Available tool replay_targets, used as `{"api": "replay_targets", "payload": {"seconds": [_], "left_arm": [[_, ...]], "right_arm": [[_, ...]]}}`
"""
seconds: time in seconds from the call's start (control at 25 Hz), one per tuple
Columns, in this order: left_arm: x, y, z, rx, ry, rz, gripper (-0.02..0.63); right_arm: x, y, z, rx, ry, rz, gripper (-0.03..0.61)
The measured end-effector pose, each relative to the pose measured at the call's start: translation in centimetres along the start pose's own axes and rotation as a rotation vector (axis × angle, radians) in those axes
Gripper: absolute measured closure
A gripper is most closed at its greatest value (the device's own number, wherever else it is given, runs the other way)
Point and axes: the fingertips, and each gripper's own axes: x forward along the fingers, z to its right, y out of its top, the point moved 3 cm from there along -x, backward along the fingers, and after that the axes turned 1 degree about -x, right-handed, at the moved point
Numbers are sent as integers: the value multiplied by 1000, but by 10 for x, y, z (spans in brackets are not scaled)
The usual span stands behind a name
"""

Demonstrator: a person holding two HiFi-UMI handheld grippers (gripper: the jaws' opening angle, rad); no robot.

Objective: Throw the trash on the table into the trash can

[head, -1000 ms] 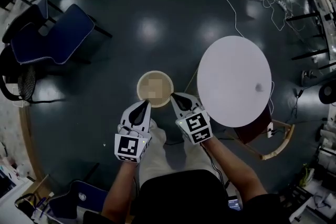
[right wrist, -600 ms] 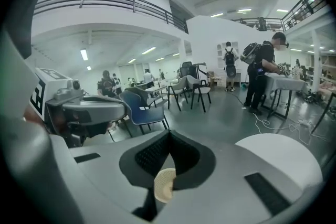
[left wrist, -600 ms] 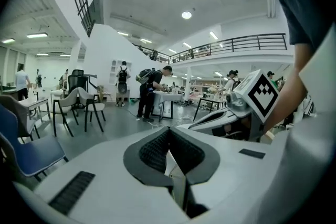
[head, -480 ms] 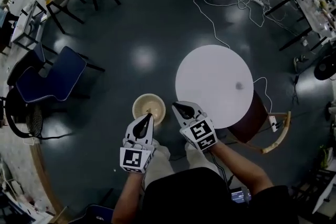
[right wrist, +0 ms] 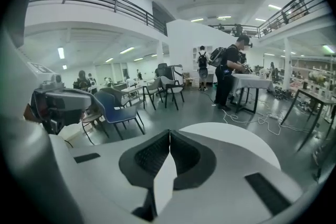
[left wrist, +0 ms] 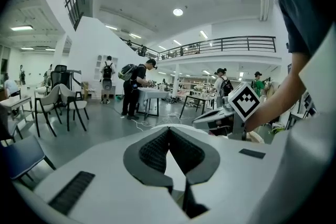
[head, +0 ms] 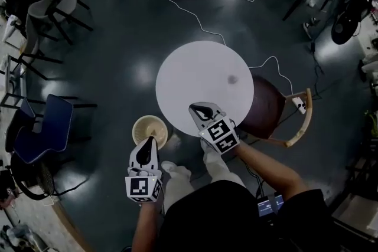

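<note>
A round white table (head: 201, 82) stands in the middle of the head view, with one small grey scrap of trash (head: 232, 78) lying toward its right side. A beige trash can (head: 149, 130) sits on the floor at the table's lower left. My right gripper (head: 196, 107) is shut and empty, its tips over the table's near edge. My left gripper (head: 148, 141) is also shut and empty, at the can's near rim. In the right gripper view the shut jaws (right wrist: 169, 134) point across the table (right wrist: 236, 144). The left gripper view shows shut jaws (left wrist: 169, 130) and the right gripper (left wrist: 226, 115).
A wooden chair with a dark red seat (head: 269, 109) stands at the table's right. Blue chairs (head: 41, 127) and pale chairs (head: 44, 15) line the left. White cables (head: 195, 15) trail over the dark floor beyond the table. People stand at far tables (right wrist: 231, 73).
Both grippers have left the spot over the trash can. The right one has swung onto the table's near edge; the left one now sits at the can's near side. Both stay shut.
</note>
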Motion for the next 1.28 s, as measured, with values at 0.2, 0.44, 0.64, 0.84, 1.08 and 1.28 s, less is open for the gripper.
{"api": "replay_targets", "payload": {"seconds": [0.2, 0.44, 0.64, 0.84, 1.08, 1.28], "left_arm": [[38, -2, 45, 13, -43, -29, 598], [93, -16, 103, 42, -132, -75, 598], [140, -25, 147, 50, -215, -82, 598], [185, -27, 187, 63, -297, -88, 598], [242, -43, 227, 86, -430, -96, 598], [288, -60, 240, 76, -458, -129, 598]], "right_arm": [[-25, -31, 68, 45, -88, -14, 560], [-58, -69, 131, 100, -155, -29, 560], [-81, -98, 168, 150, -190, -26, 560], [-102, -121, 197, 206, -230, -18, 560], [-120, -152, 222, 278, -270, -13, 560], [-127, -181, 236, 312, -328, -15, 560]]}}
